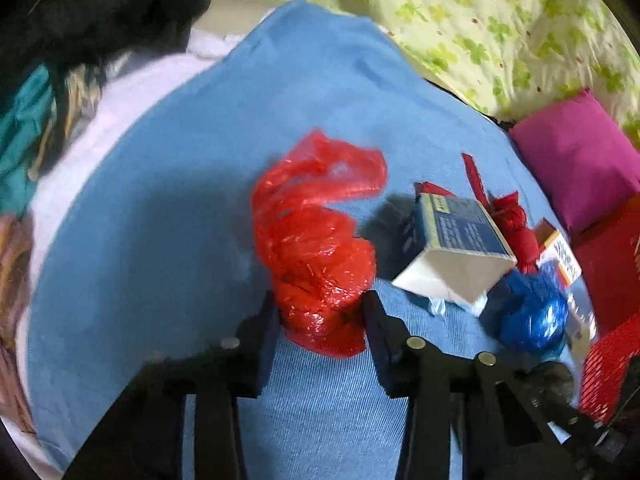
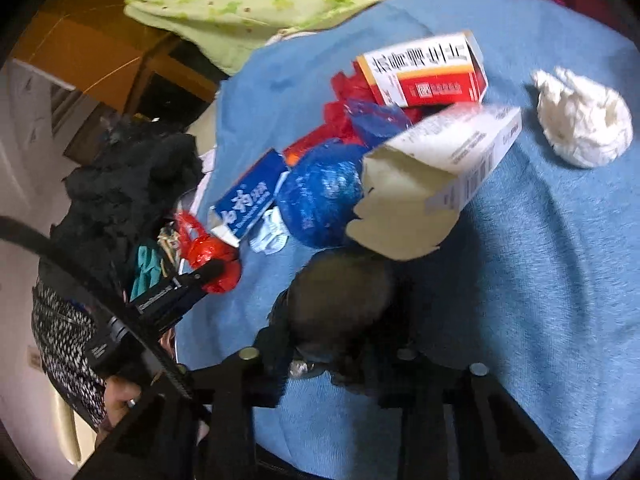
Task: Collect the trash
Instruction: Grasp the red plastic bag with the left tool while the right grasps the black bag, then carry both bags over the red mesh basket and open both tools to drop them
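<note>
My left gripper (image 1: 322, 310) is shut on a crumpled red plastic bag (image 1: 316, 240) over the blue cloth (image 1: 180, 200); it also shows in the right wrist view (image 2: 208, 256). My right gripper (image 2: 340, 340) is shut on a dark crumpled wad (image 2: 340, 312). A trash pile lies ahead: a blue foil ball (image 2: 320, 196), a blue box (image 2: 248, 200), a torn white box (image 2: 432, 176), a red-and-white box (image 2: 428, 72). A white crumpled tissue (image 2: 580, 120) lies to the right.
A magenta pillow (image 1: 576, 156) and green patterned bedding (image 1: 500, 20) lie beyond the cloth. Dark clothing (image 2: 132, 184) is heaped at the left, with a wooden cabinet (image 2: 100, 52) behind.
</note>
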Available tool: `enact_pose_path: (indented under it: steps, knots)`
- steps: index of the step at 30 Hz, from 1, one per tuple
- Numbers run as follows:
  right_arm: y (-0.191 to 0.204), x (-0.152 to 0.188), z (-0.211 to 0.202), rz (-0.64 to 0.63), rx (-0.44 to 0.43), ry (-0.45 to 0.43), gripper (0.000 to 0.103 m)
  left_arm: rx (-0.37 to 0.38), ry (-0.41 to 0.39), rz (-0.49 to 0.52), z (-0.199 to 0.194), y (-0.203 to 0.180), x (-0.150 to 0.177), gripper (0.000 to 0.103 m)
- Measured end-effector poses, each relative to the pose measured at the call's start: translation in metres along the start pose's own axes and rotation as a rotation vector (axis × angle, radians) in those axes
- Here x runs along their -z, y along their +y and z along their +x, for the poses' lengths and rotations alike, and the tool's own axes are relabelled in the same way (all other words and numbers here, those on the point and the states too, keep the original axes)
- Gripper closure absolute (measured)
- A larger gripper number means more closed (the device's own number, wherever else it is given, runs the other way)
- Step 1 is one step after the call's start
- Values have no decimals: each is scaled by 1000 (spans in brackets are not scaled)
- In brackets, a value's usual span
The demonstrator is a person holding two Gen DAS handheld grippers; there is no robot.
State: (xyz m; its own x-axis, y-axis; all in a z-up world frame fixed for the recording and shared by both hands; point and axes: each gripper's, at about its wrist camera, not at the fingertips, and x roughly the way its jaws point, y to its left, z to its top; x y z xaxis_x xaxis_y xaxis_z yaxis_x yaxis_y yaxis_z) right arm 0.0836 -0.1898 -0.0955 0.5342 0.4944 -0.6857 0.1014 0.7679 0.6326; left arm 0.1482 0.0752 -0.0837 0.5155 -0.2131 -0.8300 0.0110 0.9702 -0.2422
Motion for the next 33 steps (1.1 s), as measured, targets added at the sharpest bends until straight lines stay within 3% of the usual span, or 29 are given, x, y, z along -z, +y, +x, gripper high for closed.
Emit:
enact_pose_path:
  steps: [7,10,12,17,24,27,33]
  knots:
    - [7,11,-65,-78,-24,-109,75,-7,-89,62,-49,-16,33,64]
    - [10,16,-99,-121,-14,-173,75,-12,-140,118,-80,-38,46,64]
    - [9,20,-133,-148,-1,-240,75,24,-168,168,-100,-58,51,64]
    - [-4,26,-222,-160,50,-422,75,142,-225,376,-147,-143,61,64]
    - [-61,28,-349,-42,150,-660,75,370,-211,605,-179,-280,76,63]
    - [-90,25,-376,35,189,-699,75,450,-177,688,-179,-344,86,62]
    - [-165,27,-408,200,215,-724,72,493,-84,785,-149,-433,105,59]
